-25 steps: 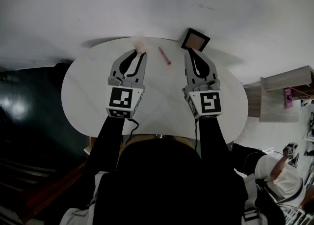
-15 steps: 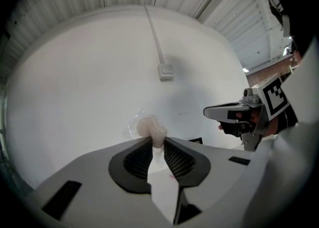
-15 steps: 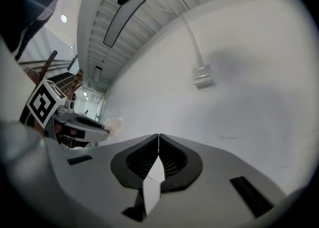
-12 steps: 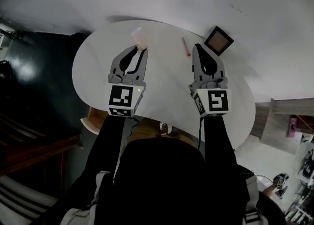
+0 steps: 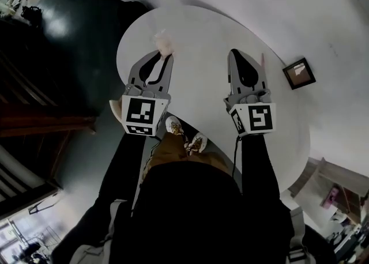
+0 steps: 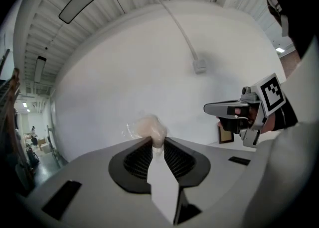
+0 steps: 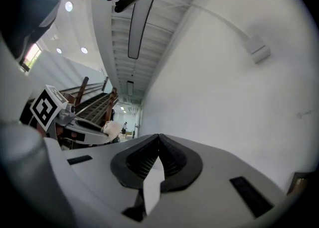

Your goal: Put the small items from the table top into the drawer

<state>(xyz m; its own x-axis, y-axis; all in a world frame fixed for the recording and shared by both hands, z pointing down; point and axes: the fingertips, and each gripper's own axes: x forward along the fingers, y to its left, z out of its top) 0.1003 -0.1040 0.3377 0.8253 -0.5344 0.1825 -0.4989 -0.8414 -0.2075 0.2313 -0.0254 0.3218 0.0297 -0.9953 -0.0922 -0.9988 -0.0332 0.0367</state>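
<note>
Jaws of left gripper (image 6: pixel 157 141) pinched on a pale wrapped lump (image 6: pixel 147 126), jaws of right gripper (image 7: pixel 158 138) closed together, empty

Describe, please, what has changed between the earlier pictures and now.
Both grippers swung leftward over the white oval table with the person's turn, so the pink pen and brown square frame, once between or ahead of them, now sit right of the right gripper. Unchanged: left gripper shut on the pale plastic-wrapped lump, right gripper shut and empty.
</note>
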